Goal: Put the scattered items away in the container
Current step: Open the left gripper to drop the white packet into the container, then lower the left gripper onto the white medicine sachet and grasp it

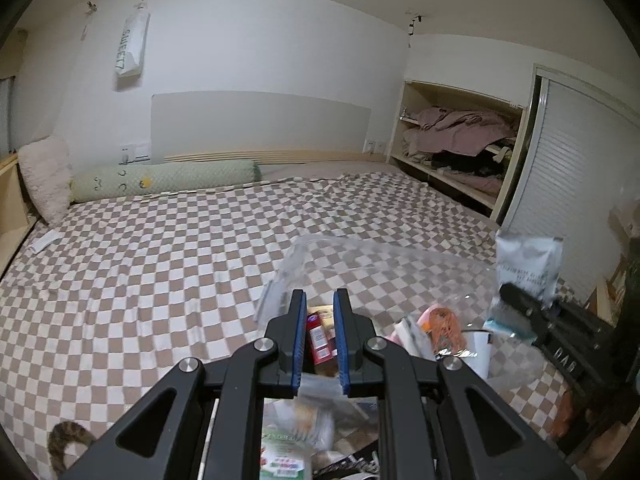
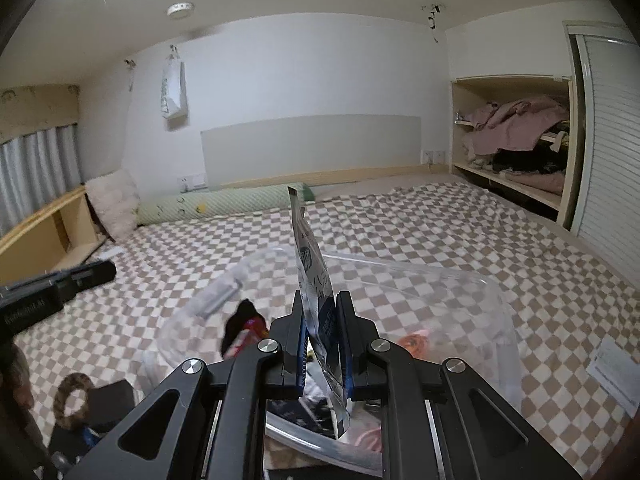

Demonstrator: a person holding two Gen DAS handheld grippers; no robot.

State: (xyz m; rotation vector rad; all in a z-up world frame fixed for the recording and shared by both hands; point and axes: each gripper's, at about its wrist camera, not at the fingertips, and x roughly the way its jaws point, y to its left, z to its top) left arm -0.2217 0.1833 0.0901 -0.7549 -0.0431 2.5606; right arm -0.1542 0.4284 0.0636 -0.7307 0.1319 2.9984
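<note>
A checked bedspread covers the bed; shelves of clothes stand far right. A hanging bag reads "SWEET". The right gripper pinches a packet over the clear bin (print unreadable). The left gripper is closed, empty.

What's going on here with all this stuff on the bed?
A person holding two hand grippers is tidying loose items into a clear plastic container on the checkered bed. The right gripper is shut on a white and blue packet, held upright over the container. The left gripper is closed and holds nothing. Several small items already lie inside.
</note>
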